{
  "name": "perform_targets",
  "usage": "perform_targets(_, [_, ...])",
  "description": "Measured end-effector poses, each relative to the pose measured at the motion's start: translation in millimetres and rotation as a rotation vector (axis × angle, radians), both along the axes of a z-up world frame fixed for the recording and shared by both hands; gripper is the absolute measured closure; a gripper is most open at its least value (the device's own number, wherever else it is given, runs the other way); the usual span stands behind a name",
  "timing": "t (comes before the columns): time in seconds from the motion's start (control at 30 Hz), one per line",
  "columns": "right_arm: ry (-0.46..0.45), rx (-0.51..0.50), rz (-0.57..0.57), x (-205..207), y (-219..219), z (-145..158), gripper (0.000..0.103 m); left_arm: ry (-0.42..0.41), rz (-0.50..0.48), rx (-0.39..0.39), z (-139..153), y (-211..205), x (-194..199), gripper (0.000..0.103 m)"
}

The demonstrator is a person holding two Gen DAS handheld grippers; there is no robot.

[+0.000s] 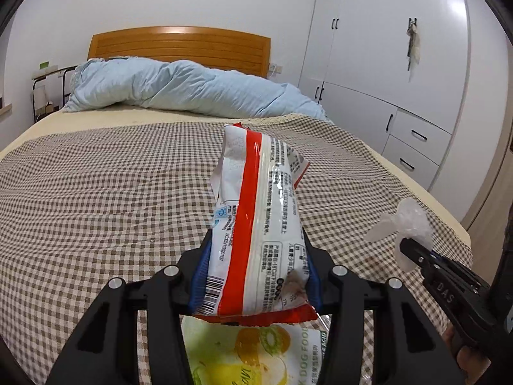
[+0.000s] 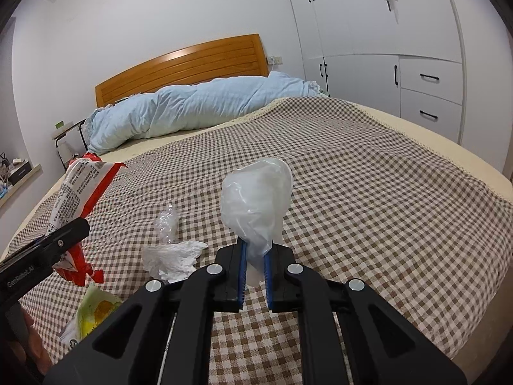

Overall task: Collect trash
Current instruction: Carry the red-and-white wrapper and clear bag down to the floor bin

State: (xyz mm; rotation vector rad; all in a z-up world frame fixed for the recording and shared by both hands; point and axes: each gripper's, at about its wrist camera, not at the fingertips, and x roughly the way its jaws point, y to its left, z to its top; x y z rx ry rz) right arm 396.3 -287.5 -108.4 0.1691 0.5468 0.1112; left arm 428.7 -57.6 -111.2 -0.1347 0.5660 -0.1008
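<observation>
One red-and-white snack wrapper [image 1: 256, 224], one white plastic bag [image 2: 256, 205], one crumpled tissue [image 2: 173, 260], one clear plastic scrap [image 2: 166, 223], one green-yellow pouch [image 2: 94, 312]

A bed [image 2: 368, 173] covered by a brown-and-white checked spread is seen under even indoor light. A pale blue duvet [image 1: 192, 86] is bunched against the wooden headboard [image 1: 179, 48]. White walls are noted; white wardrobes [image 1: 384, 64] (black handles, drawers below) are ranged along the right side.

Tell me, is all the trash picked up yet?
Not yet. The left gripper holds the red-and-white wrapper, and the right gripper pinches a clear plastic bag. On the bed remain a crumpled tissue, clear plastic scrap and a green-yellow packet.
</observation>
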Motion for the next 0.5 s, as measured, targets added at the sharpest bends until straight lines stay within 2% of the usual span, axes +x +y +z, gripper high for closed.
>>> perform_targets(0.27, [-0.037, -0.048, 0.037, -13.0, 11.9, 5.2, 0.094, -0.019, -0.030, 0.009, 6.0, 0.5, -21.0, 0.056])
perform_targets(0.5, [-0.083, -0.045, 0.060, -28.9, 15.6, 13.2, 0.094, -0.049, -0.043, -0.004, 9.5, -0.8, -46.4, 0.056])
